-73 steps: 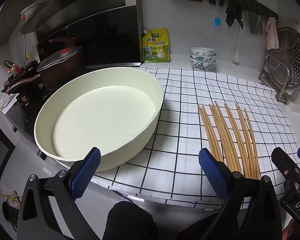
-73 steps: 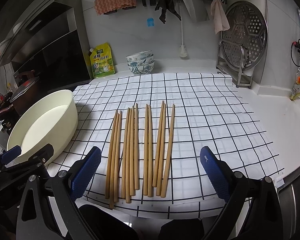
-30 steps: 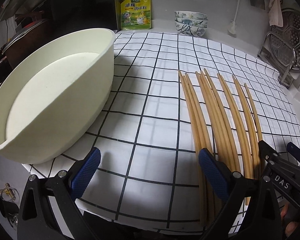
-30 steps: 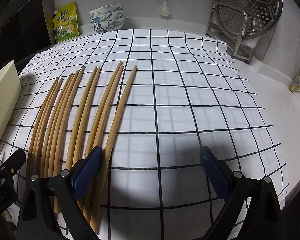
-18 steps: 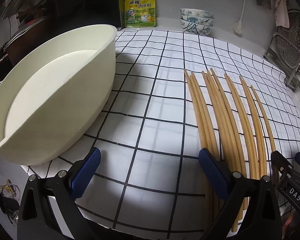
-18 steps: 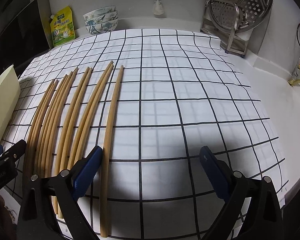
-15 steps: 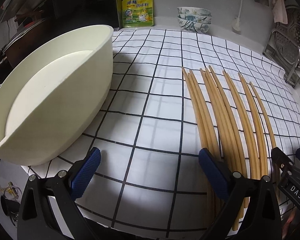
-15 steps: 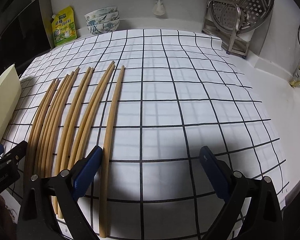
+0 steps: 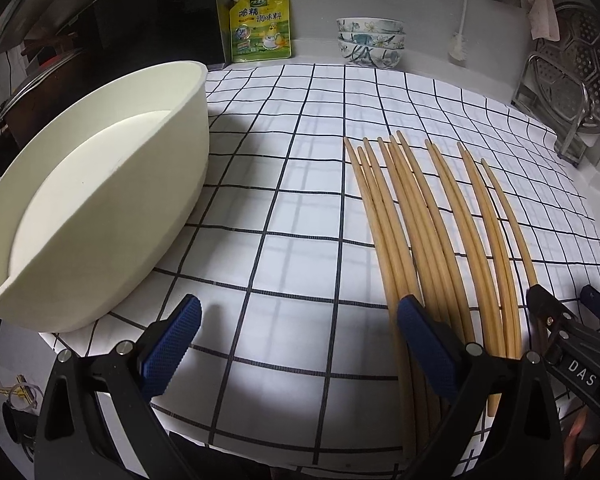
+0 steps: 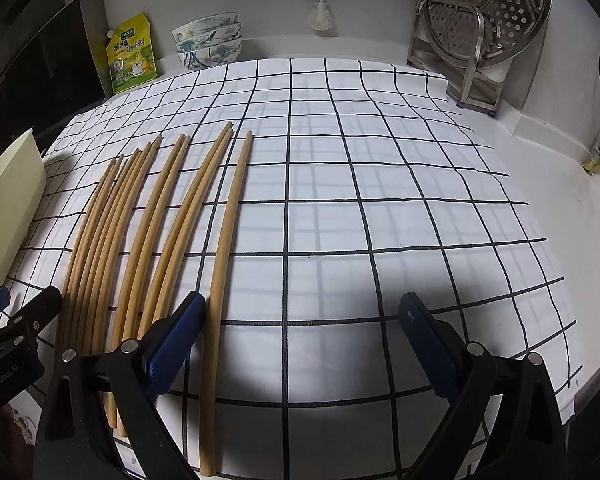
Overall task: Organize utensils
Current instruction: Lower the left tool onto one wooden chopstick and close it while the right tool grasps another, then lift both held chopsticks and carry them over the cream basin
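Observation:
Several long wooden chopsticks (image 9: 428,220) lie side by side on a white black-checked cloth (image 9: 292,184); they also show in the right wrist view (image 10: 156,232). A large cream basin (image 9: 92,200) stands empty at the left; its edge shows in the right wrist view (image 10: 8,208). My left gripper (image 9: 296,340) is open and empty low over the cloth's front, left of the chopsticks, its right finger over their near ends. My right gripper (image 10: 300,340) is open and empty, its left finger beside the rightmost chopstick (image 10: 226,248).
A yellow pouch (image 9: 260,24) and stacked patterned bowls (image 9: 370,40) stand at the back wall. A steel steamer rack (image 10: 484,32) stands at the back right. A dark stove with a pot (image 9: 40,64) lies behind the basin. The counter's front edge is just under both grippers.
Both grippers came down and forward from a higher view to low over the cloth's front edge. In the last half second they barely shift. The chopsticks and basin have not moved.

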The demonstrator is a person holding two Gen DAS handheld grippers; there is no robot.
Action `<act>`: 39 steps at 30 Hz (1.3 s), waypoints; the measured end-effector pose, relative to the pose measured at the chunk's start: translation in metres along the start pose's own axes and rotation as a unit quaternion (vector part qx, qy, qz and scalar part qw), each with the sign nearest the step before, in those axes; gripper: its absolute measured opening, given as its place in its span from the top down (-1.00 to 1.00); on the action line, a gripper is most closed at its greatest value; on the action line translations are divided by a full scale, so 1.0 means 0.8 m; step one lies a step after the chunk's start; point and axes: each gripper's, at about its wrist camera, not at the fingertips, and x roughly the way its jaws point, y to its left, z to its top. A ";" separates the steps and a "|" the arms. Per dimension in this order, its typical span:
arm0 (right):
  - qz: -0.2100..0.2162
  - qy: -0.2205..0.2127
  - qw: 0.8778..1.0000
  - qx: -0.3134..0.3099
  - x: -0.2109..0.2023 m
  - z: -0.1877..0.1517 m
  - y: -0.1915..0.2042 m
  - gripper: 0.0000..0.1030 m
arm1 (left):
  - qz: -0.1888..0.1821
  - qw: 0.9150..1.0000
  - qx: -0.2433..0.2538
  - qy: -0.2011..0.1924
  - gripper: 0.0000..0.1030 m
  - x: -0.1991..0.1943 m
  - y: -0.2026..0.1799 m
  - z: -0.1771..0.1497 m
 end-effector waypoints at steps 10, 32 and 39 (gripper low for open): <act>0.000 0.000 1.000 0.000 0.000 0.000 0.002 -0.82 | 0.004 1.000 0.000 0.006 -0.90 0.002 0.000 0.002; 0.001 -0.008 1.000 -0.010 0.005 0.009 0.013 -0.76 | 0.009 1.000 0.005 0.020 -0.87 0.023 -0.008 0.014; 0.022 -0.020 0.999 -0.044 -0.001 0.011 0.029 0.23 | -0.025 1.000 0.016 0.009 0.34 0.015 -0.018 0.017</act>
